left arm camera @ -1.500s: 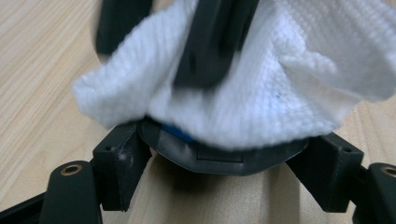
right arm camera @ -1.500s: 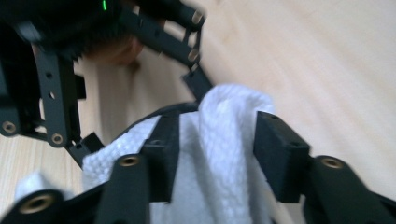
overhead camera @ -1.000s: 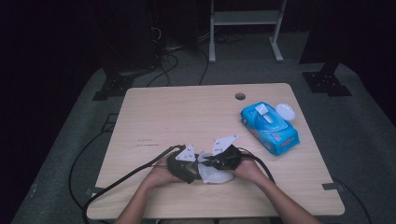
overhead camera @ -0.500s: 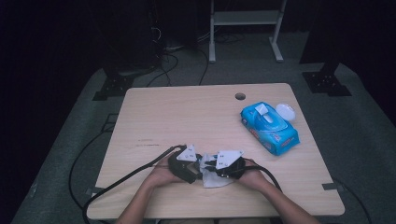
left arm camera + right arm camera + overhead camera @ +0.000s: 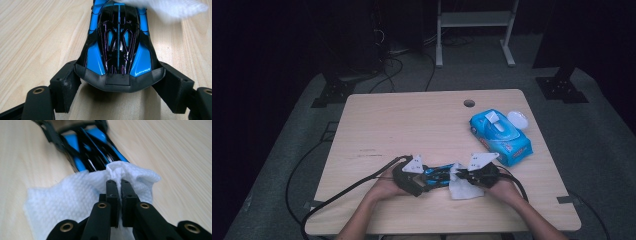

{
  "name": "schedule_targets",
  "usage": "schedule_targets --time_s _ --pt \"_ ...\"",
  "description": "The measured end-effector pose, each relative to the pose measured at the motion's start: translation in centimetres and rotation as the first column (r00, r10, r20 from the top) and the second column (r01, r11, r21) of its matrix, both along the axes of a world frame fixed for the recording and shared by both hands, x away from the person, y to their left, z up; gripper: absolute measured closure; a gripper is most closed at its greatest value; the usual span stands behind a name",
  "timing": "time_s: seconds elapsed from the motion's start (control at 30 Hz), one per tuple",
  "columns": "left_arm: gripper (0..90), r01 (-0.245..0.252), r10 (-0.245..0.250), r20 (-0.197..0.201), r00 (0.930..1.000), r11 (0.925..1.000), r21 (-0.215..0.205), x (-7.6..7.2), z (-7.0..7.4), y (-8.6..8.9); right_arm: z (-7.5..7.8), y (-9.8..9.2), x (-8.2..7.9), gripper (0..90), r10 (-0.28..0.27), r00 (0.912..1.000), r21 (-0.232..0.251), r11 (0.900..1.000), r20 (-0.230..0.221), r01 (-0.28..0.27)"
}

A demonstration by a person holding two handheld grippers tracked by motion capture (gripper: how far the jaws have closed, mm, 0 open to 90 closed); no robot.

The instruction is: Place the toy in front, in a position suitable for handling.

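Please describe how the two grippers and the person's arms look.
Both the left gripper and the right gripper are black, each topped by a grey three-cornered plate. Their fingers are blocky black with brass-coloured pivot rings. Black cables trail from both. The forearms are bare, without sleeves.

My left gripper (image 5: 117, 85) has matt black plastic jaws, faintly grainy, with brass-coloured rivets. The toy car (image 5: 117, 42) between them is glossy plastic, blue and black, catching highlights. My right gripper (image 5: 116, 186) pinches a white wipe (image 5: 75, 202), a soft cloth with an embossed weave. The tabletop (image 5: 412, 125) is pale wood grain, smooth and matt. The wipes pack (image 5: 501, 132) looks like shiny blue film.
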State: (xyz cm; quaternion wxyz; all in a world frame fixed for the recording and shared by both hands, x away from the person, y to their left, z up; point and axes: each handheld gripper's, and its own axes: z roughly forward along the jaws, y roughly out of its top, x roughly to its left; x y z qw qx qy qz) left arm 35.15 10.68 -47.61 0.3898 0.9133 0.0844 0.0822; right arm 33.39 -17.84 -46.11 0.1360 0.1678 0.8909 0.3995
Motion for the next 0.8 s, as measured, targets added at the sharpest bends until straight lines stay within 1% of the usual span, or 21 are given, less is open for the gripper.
schedule_targets --time_s 0.03,0.07,0.1,0.13,0.17,0.2,0.23,0.27,0.3,0.33,0.37,0.43,0.47,0.53,0.57,0.6,0.67,0.7,0.73,0.8 --pt "24.3 -0.001 0.001 -0.001 1.0000 1.0000 0.000 0.0 0.0 0.0 -0.1 -0.4 0.1 86.5 -0.023 0.9994 0.015 1.000 -0.028 0.023" --pt "24.3 -0.001 0.001 0.000 1.0000 1.0000 0.001 0.0 0.0 0.0 -0.1 -0.6 0.2 86.6 -0.032 0.9985 0.018 0.999 -0.044 0.032" --pt "24.3 -0.004 0.004 0.000 1.0000 1.0000 0.001 0.0 0.0 0.0 0.0 -0.6 0.2 86.8 -0.036 0.9981 0.019 0.999 -0.049 0.037" --pt "24.3 -0.005 0.005 0.000 1.0000 1.0000 0.001 0.0 0.0 0.0 0.0 -0.3 0.2 87.0 -0.034 0.9978 0.026 0.999 -0.057 0.035" --pt "24.3 -0.006 0.006 0.000 1.0000 1.0000 0.001 0.0 0.0 0.0 0.1 0.1 0.3 87.0 -0.023 0.9969 0.045 0.999 -0.076 0.026" --pt "24.2 -0.007 0.007 0.001 1.0000 1.0000 0.006 0.0 0.0 0.0 0.2 0.7 0.3 87.0 -0.009 0.9964 0.057 0.998 -0.084 0.014" --pt "24.1 -0.007 0.007 0.001 1.0000 1.0000 0.006 0.0 0.0 0.0 0.2 0.7 0.3 87.0 -0.009 0.9964 0.057 0.998 -0.084 0.014" --pt "24.1 -0.010 0.010 -0.002 1.0000 0.9999 0.004 0.0 0.0 0.0 0.5 2.0 0.4 87.1 0.013 0.9965 0.075 0.997 -0.082 -0.006" --pt "24.0 -0.013 0.013 0.001 0.9999 0.9998 0.014 0.0 0.0 0.1 0.7 2.7 0.5 87.1 0.028 0.9959 0.088 0.996 -0.087 -0.020" --pt "23.3 -0.021 0.021 -0.001 0.9998 0.9997 0.016 0.1 0.0 0.2 0.8 3.4 0.4 87.2 0.038 0.9965 0.079 0.996 -0.075 -0.032" --pt "23.1 -0.016 0.016 0.002 0.9999 0.9997 0.016 0.1 0.0 0.4 0.9 3.8 0.4 87.1 0.049 0.9966 0.071 0.996 -0.066 -0.045" --pt "23.6 -0.016 0.016 0.000 0.9999 0.9998 0.013 0.1 0.0 0.5 0.7 4.2 0.5 87.1 0.073 0.9931 0.108 0.992 -0.091 -0.063" --pt "23.8 -0.014 0.014 -0.004 0.9999 0.9999 0.008 0.1 0.0 0.6 0.7 4.2 0.4 87.0 0.074 0.9939 0.101 0.993 -0.082 -0.065" --pt "23.9 -0.012 0.012 -0.005 0.9999 0.9999 0.009 0.2 0.0 0.6 0.6 3.4 0.5 87.0 0.055 0.9937 0.097 0.994 -0.098 -0.046" --pt "23.9 -0.012 0.012 -0.005 0.9999 0.9999 0.009 0.2 0.0 0.6 0.5 2.7 0.6 87.0 0.037 0.9948 0.090 0.996 -0.095 -0.028" --pt "23.9 -0.012 0.012 -0.006 0.9999 0.9999 0.005 0.1 -0.1 0.6 0.3 1.9 0.7 87.1 0.013 0.9947 0.084 0.996 -0.102 -0.005" --pt "24.0 -0.010 0.010 -0.001 0.9999 0.9999 0.007 0.1 0.0 0.6 -0.1 0.4 1.3 87.1 -0.036 0.9909 0.080 0.996 -0.130 0.047" --pt "24.0 -0.010 0.010 -0.001 0.9999 0.9999 0.007 0.1 0.0 0.6 -0.2 -0.1 1.6 87.2 -0.047 0.9873 0.096 0.993 -0.152 0.062" --pt "24.0 -0.009 0.009 0.000 1.0000 0.9999 0.014 0.2 0.0 0.6 -0.2 -0.4 1.9 87.2 -0.059 0.9852 0.097 0.993 -0.161 0.075" --pt "24.0 -0.011 0.011 0.000 0.9999 0.9999 0.012 0.1 0.0 0.5 0.0 -0.4 2.4 87.1 -0.090 0.9857 0.070 0.992 -0.142 0.101"
